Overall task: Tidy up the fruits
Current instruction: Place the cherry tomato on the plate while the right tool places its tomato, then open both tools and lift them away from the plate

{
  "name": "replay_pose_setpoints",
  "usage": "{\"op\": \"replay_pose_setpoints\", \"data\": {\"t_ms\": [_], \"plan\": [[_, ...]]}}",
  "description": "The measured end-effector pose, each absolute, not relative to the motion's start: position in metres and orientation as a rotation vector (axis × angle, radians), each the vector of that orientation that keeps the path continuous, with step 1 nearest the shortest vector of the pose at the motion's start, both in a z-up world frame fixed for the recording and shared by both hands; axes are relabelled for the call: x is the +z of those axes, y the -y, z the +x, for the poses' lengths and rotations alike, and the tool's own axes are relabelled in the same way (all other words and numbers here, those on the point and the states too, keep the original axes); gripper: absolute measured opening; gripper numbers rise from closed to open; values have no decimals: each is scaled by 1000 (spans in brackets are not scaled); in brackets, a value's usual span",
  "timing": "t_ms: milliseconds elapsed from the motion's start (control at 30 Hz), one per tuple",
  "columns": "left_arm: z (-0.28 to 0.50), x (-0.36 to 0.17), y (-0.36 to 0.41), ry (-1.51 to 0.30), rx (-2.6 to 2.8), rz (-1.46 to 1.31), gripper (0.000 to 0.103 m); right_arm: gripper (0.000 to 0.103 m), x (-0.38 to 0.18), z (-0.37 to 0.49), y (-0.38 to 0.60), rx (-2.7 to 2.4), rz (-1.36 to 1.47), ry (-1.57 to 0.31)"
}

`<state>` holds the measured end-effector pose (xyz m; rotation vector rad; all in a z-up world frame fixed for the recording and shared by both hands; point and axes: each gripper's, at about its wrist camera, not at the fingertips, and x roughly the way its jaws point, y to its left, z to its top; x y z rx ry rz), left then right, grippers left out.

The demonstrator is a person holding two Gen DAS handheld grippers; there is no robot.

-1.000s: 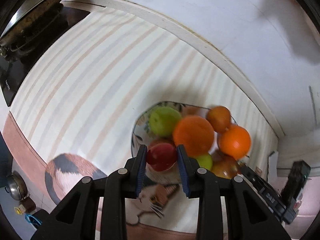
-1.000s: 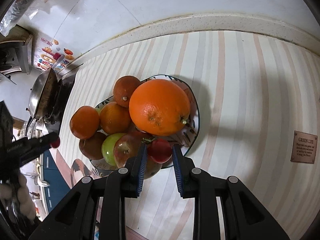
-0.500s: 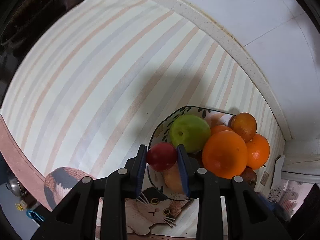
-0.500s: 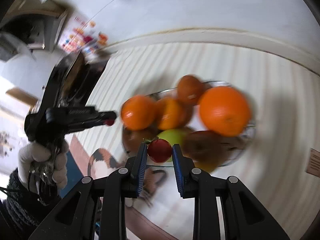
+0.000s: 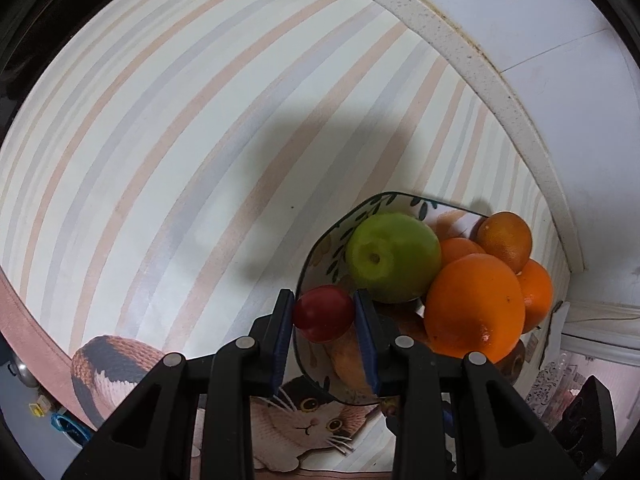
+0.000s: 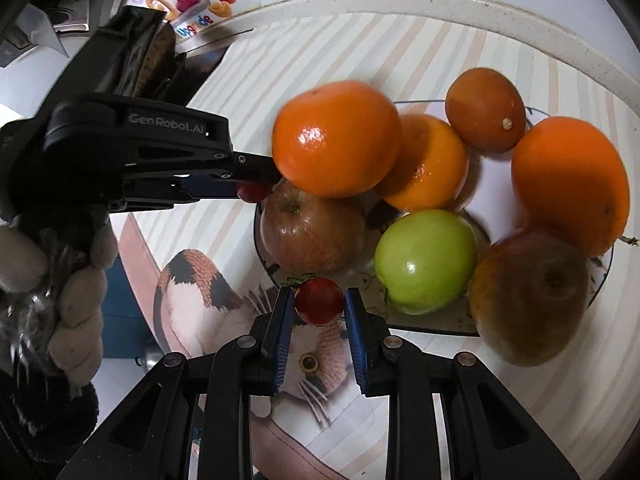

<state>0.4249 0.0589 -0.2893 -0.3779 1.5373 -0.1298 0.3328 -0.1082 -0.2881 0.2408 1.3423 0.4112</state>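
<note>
A patterned plate (image 5: pixel 320 246) (image 6: pixel 436 327) holds a green apple (image 5: pixel 392 258) (image 6: pixel 426 260), several oranges (image 5: pixel 474 308) (image 6: pixel 336 138) and brownish-red apples (image 6: pixel 312 232). My left gripper (image 5: pixel 324 314) is shut on a small red fruit (image 5: pixel 324 312), held above the plate's left rim. My right gripper (image 6: pixel 318 300) is shut on a small red tomato with a green stem (image 6: pixel 319 299), just off the plate's near edge. The left gripper also shows in the right wrist view (image 6: pixel 252 188), left of the plate, with its red fruit beside an orange.
The plate sits on a striped mat (image 5: pixel 168 128) with a cat picture (image 5: pixel 308 420) (image 6: pixel 208 300) at its near edge. A raised counter edge (image 5: pixel 480 68) and white wall lie behind. A dark stove with a pan (image 6: pixel 160 52) stands at far left.
Both grippers lifted their small red fruits off the plate's pile and drew back. The left one moved left of the plate; the right one swung round to the near side.
</note>
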Motion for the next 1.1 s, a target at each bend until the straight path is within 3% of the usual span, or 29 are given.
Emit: {"op": "replay_pose_setpoints", "data": {"t_ms": [167,233,300,500,633,1100], "plan": [[425,-287,-59,-1545,-132,-408,33,34,-295,334,112,390,280,-1363],[424,-283,-60,-1534,-139,-411,38,53,-291,332,116,387,306,-1362],[422,-275,-60,-1516,-136,-400,53,61,-285,329,121,387,322,-1356],[403,-246,-62,-1440,-107,-320,85,81,-257,315,143,371,333,-1323],[376,-223,-60,-1371,-53,-261,92,94,-229,306,158,292,238,-1280],[280,-174,-28,-1213,89,-162,95,99,-170,282,203,143,41,-1159]]}}
